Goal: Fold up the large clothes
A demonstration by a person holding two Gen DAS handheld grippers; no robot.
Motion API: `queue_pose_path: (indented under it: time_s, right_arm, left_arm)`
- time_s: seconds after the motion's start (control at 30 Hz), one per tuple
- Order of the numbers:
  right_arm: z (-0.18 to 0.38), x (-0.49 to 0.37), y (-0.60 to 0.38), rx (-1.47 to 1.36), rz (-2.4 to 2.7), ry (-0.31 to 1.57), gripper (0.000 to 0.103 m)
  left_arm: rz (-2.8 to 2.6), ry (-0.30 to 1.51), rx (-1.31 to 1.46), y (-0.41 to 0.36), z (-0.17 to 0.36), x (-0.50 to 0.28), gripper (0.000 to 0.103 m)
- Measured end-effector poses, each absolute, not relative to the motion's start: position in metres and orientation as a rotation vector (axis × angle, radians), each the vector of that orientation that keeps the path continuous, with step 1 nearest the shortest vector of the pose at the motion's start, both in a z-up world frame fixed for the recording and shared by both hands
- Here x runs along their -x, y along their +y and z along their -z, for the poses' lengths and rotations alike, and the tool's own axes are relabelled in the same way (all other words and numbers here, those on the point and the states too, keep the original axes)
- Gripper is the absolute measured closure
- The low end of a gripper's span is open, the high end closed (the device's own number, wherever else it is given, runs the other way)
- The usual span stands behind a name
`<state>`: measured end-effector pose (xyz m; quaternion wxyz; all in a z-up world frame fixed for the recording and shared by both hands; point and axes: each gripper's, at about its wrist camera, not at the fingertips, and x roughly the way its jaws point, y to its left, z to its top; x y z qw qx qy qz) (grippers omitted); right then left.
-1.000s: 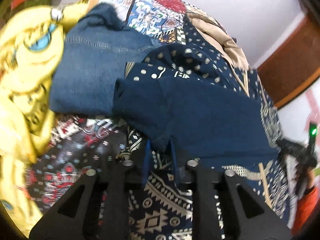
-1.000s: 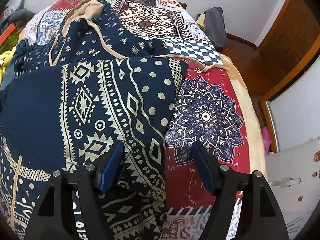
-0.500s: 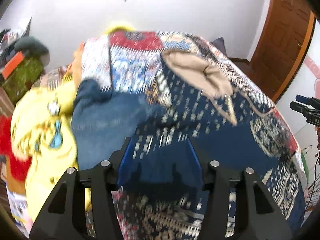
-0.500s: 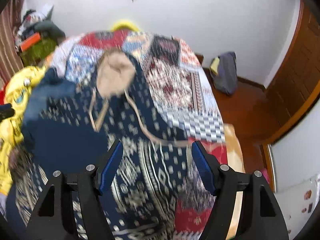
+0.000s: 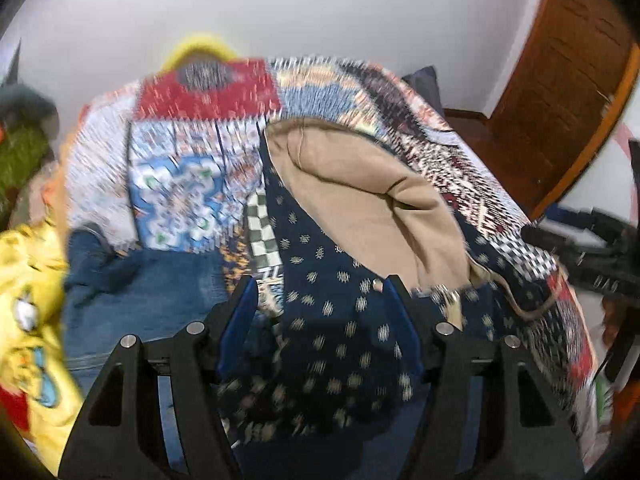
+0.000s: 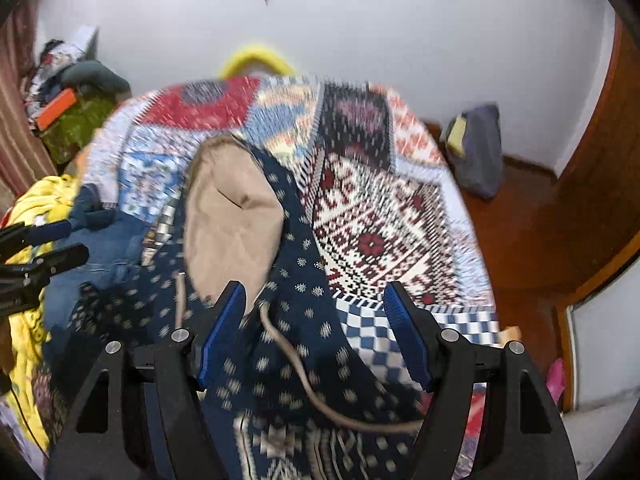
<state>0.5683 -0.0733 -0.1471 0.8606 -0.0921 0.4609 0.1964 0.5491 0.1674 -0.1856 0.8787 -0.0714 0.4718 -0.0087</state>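
Hooded sweatshirt (image 6: pixel 304 320) — navy with cream dots and tribal print, tan-lined hood (image 6: pixel 228 220) — lies spread on the patchwork bedspread (image 6: pixel 380 220), hood toward 12 o'clock, drawstring (image 6: pixel 296 376) trailing toward 5 o'clock in the right wrist view. Both views are motion-blurred.

Progress, as I judge it: early to middle. The lower body shows printed panels near 6 o'clock, but the fold itself is out of frame; the hood and upper part lie flat and unfolded. Likely left: fold the hood down over the body, then halve the bundle.

Left gripper (image 5: pixel 320 312): fingers wide apart, nothing between them, over the dotted navy fabric just below the hood. Right gripper (image 6: pixel 316 320): fingers also wide apart, empty, straddling the drawstring area.

Versus one second ago: the left gripper then had its fingers close together at the edge of the plain navy folded-over part; now they are spread. Both cameras then looked down at the lower body; now both face the hood and far wall, so both grippers have moved up the garment.

Clutter: blue denim garment (image 5: pixel 140 292) at 9 o'clock, yellow printed cloth (image 5: pixel 28 300) beyond it, touching the denim's edge.
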Motion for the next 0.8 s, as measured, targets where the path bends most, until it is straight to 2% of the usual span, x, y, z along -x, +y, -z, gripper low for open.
queue_pose_path:
  time_s: [0.23, 0.4, 0.5, 0.53, 0.57, 0.6, 0.63, 0.67, 0.8]
  right_arm:
    - [0.215, -0.633, -0.061, -0.011, -0.440, 1.200, 0.035]
    - [0.235, -0.651, -0.048, -0.046, -0.435, 1.225, 0.035]
    - [0.238, -0.650, -0.044, -0.015, -0.440, 1.192, 0.036]
    - [0.236, -0.648, -0.043, -0.010, -0.450, 1.177, 0.042]
    - [0.235, -0.646, -0.042, -0.012, -0.473, 1.167, 0.058]
    - [0.234, -0.642, -0.043, -0.026, -0.500, 1.166, 0.066]
    - [0.231, -0.637, -0.045, -0.044, -0.502, 1.162, 0.079]
    - [0.228, -0.634, -0.045, -0.042, -0.497, 1.152, 0.084]
    - [0.201, -0.603, -0.052, 0.046, -0.491, 1.071, 0.090]
  left_arm:
    - [-0.006, 1.154, 0.330, 0.186, 0.257, -0.618, 0.039]
    - [-0.019, 1.180, 0.483, 0.201, 0.290, -0.639, 0.039]
    - [-0.050, 1.145, 0.471, 0.203, 0.294, -0.641, 0.039]
    - [-0.064, 1.137, 0.441, 0.202, 0.292, -0.641, 0.044]
    - [-0.073, 1.126, 0.412, 0.201, 0.290, -0.641, 0.057]
    - [-0.069, 1.124, 0.401, 0.200, 0.289, -0.642, 0.064]
    - [-0.056, 1.118, 0.394, 0.199, 0.286, -0.641, 0.074]
    - [-0.051, 1.113, 0.380, 0.197, 0.281, -0.639, 0.088]
    - [-0.045, 1.070, 0.266, 0.186, 0.252, -0.623, 0.095]
